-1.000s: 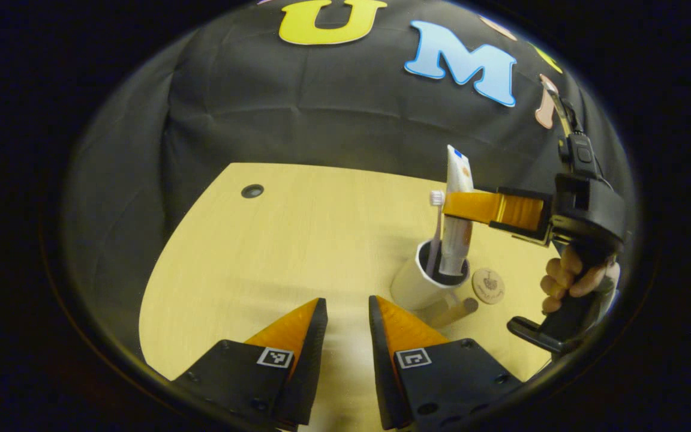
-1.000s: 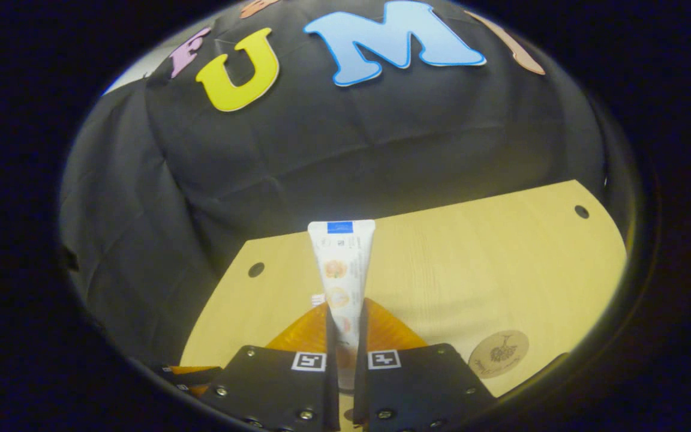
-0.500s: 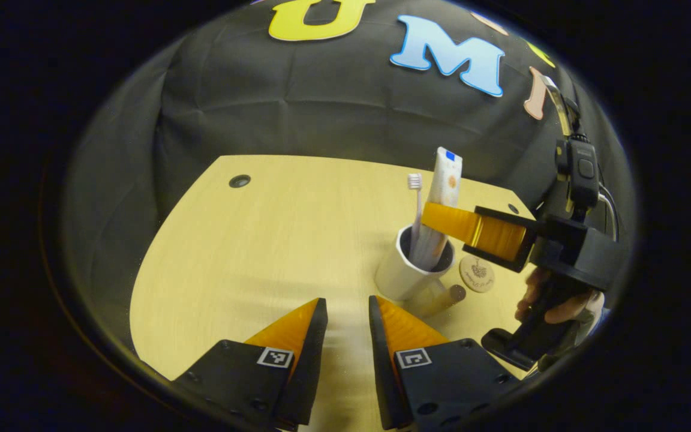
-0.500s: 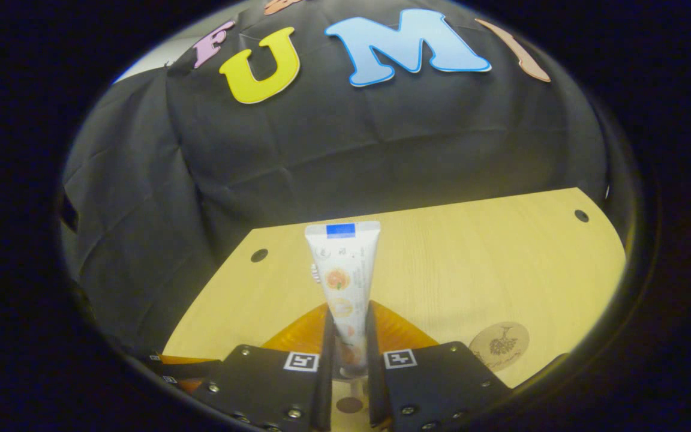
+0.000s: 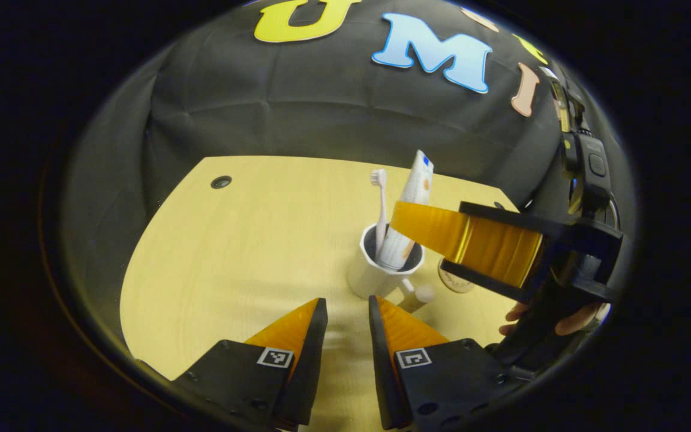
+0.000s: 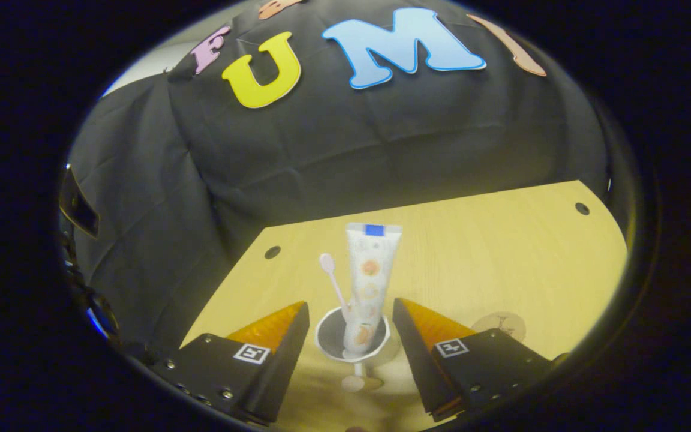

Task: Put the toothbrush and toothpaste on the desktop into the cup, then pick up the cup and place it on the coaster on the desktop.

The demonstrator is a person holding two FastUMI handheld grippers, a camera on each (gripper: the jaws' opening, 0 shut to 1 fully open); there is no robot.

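A white cup (image 5: 369,277) stands on the wooden desktop (image 5: 249,240) with the toothbrush (image 5: 379,198) and the toothpaste tube (image 5: 415,183) upright inside it. In the right gripper view the cup (image 6: 323,342) sits between my right gripper's (image 6: 350,303) fingers, which are open and clear of the toothpaste (image 6: 371,264) and toothbrush (image 6: 333,279). The left gripper view shows the right gripper (image 5: 417,240) beside the cup at tube height. My left gripper (image 5: 347,309) hangs low in front of the cup, slightly open, with nothing between its fingers. The round coaster (image 6: 504,324) lies just right of the cup.
A hand (image 5: 564,321) holds the right gripper's handle at the right. The coaster (image 5: 450,282) is partly hidden behind that gripper. The desktop has small dark holes (image 6: 272,252) (image 6: 582,209) near its back corners, and the black cloth wall rises behind it.
The right gripper has opened and let go of the toothpaste, which now stands in the cup beside the toothbrush. The left gripper's fingers keep the same narrow gap.
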